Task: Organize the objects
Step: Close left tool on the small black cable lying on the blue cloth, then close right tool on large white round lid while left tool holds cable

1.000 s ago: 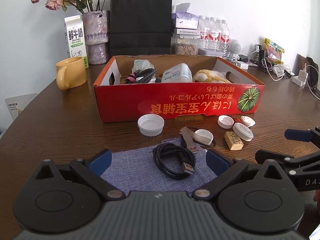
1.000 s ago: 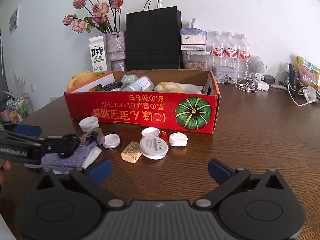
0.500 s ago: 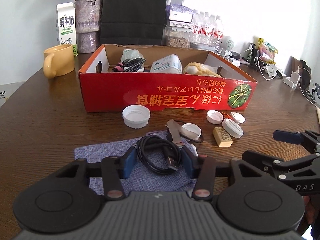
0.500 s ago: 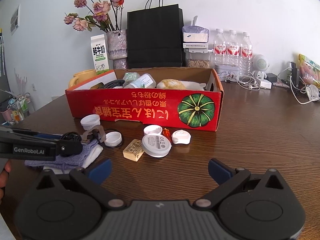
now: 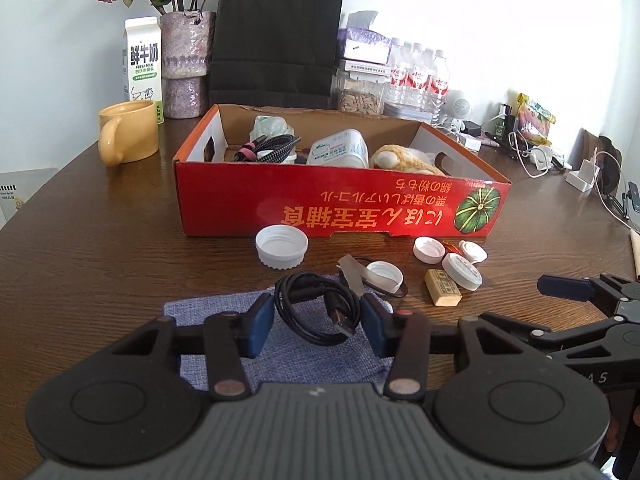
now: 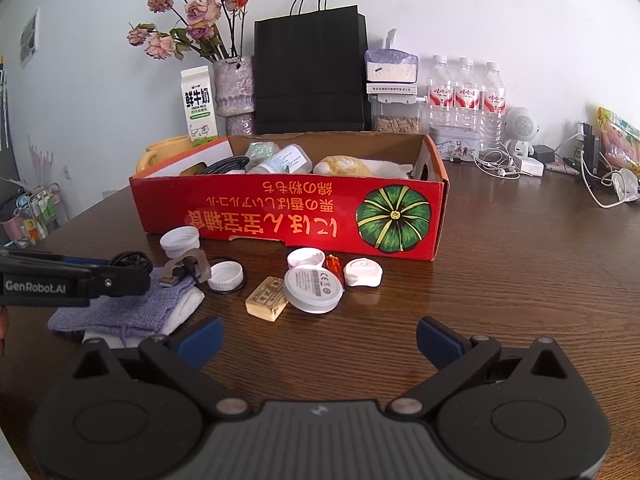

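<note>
A coiled black USB cable sits on a purple-grey cloth pouch. My left gripper is shut on the coil, with a blue pad pressing each side. The right wrist view shows the same cable at the left gripper's tip. Behind it stands the open red cardboard box, holding a braided cable, a white bottle and a plush toy. My right gripper stands open over bare table with nothing between its fingers, to the right of the pouch.
In front of the box lie a large white cap, smaller white caps, a round white lid and a beige block. A yellow mug, milk carton, vase, black bag and bottles stand behind. Chargers and wires crowd the far right.
The left gripper's jaws have come together from wide open onto the black cable coil, and the left view has tilted up a little. The right gripper has stayed put.
</note>
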`<state>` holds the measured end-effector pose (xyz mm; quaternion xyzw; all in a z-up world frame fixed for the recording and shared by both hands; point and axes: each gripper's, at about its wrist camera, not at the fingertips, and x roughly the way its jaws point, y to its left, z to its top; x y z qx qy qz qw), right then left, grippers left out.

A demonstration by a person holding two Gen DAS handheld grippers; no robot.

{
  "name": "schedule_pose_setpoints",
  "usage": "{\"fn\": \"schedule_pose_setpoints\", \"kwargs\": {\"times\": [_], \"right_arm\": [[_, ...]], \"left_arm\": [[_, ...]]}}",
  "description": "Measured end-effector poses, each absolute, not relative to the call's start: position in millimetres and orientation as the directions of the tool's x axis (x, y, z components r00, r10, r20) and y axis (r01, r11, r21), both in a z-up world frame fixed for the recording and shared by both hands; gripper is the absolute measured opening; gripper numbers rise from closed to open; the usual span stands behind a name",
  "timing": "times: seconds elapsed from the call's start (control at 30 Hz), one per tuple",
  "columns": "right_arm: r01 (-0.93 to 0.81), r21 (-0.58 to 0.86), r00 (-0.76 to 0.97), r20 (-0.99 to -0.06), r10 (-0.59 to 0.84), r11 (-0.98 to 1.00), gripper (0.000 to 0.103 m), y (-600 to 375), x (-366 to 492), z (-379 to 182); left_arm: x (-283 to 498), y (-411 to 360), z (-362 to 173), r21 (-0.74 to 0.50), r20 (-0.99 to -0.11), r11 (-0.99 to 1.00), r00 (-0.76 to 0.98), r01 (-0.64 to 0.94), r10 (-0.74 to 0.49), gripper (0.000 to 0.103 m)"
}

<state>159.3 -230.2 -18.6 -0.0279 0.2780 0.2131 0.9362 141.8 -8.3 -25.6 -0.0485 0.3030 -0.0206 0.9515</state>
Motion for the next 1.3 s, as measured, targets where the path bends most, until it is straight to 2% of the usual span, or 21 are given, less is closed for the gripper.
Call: {"fn": "schedule_pose_setpoints", "kwargs": {"times": [0.47,0.77,0.83,0.93,1.07,1.1,1.3], "right_arm": [[-0.426,0.077,0.752,-0.524,0.4,0.901,0.103,-221,176,-5],[-0.405,0.127,0.727,-0.556,0.403,0.905,0.075,-218,196,-11],[-0.404,0.139,0.72,-0.562,0.407,0.904,0.063,-219,199,-12],[-0.401,0.154,0.708,-0.574,0.412,0.903,0.053,-217,204,-15],[-0.403,0.203,0.687,-0.578,0.441,0.892,0.047,-219,212,-16],[-0.408,0.213,0.682,-0.575,0.451,0.888,0.04,-219,212,-16],[-0.424,0.192,0.699,-0.553,0.454,0.885,0.039,-217,205,-13]], "left_arm": [[139,-1,-18,-0.109,-0.547,0.994,0.835,-0.002,-0.058,0.048],[141,3,-21,-0.118,-0.551,0.993,0.832,-0.006,-0.06,0.048],[142,3,-22,-0.12,-0.552,0.993,0.831,-0.003,-0.064,0.048],[143,4,-22,-0.123,-0.553,0.992,0.83,-0.001,-0.067,0.048],[143,4,-23,-0.123,-0.554,0.992,0.83,-0.001,-0.068,0.048],[143,4,-23,-0.123,-0.554,0.992,0.83,-0.002,-0.067,0.048],[144,5,-22,-0.123,-0.552,0.992,0.831,-0.006,-0.064,0.048]]}}
